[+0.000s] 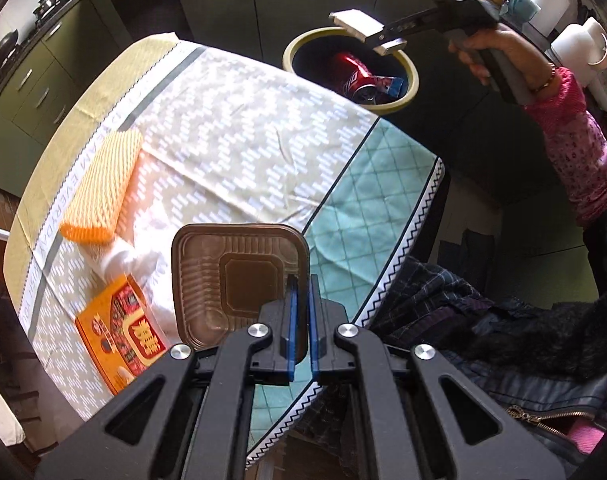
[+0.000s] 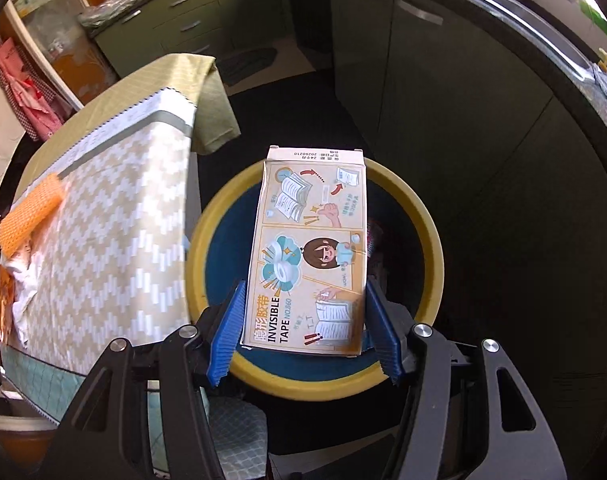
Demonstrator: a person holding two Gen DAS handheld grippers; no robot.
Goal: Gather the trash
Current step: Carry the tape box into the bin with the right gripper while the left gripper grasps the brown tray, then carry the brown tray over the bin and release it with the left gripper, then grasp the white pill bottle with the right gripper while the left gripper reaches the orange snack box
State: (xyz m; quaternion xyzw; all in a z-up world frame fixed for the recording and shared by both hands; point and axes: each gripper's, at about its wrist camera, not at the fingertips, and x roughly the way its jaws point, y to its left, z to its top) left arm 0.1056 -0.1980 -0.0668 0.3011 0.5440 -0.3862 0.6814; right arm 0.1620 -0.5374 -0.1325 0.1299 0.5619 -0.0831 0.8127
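From my left tongs (image 1: pixel 299 320), clamped on the brown tray (image 1: pixel 239 280), the bin (image 1: pixel 409 68) lay far ahead. My right tongs (image 2: pixel 303 328) held the tape box (image 2: pixel 311 248) above it; tilted, it might catch the rim.

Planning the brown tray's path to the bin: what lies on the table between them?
Left wrist view: only bare patterned tablecloth between the brown plastic tray in the left tongs and the yellow-rimmed trash bin.
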